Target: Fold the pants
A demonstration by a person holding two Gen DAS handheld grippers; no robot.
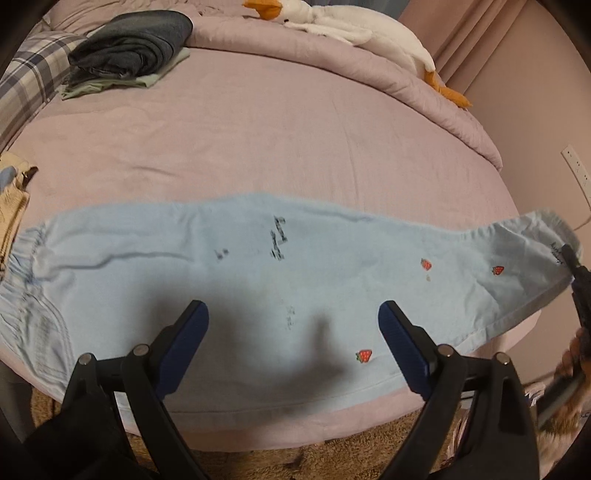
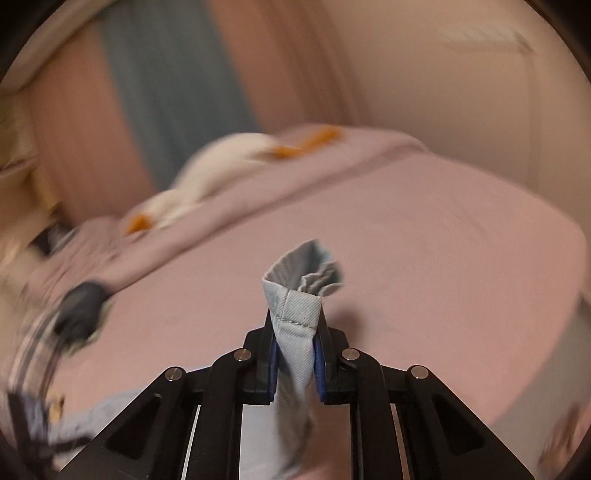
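Note:
Light blue pants with small strawberry prints lie lengthwise across the near edge of the pink bed, waistband at the left, leg cuffs at the right. My left gripper is open and empty, hovering above the middle of the pants. My right gripper is shut on the cuff end of the pants, with gathered fabric sticking up between its fingers. It also shows in the left wrist view at the far right, on the cuff.
A folded dark garment pile sits at the bed's back left. A white plush goose lies along the back. Plaid fabric and a beige item lie at the left. Brown carpet is below the bed edge.

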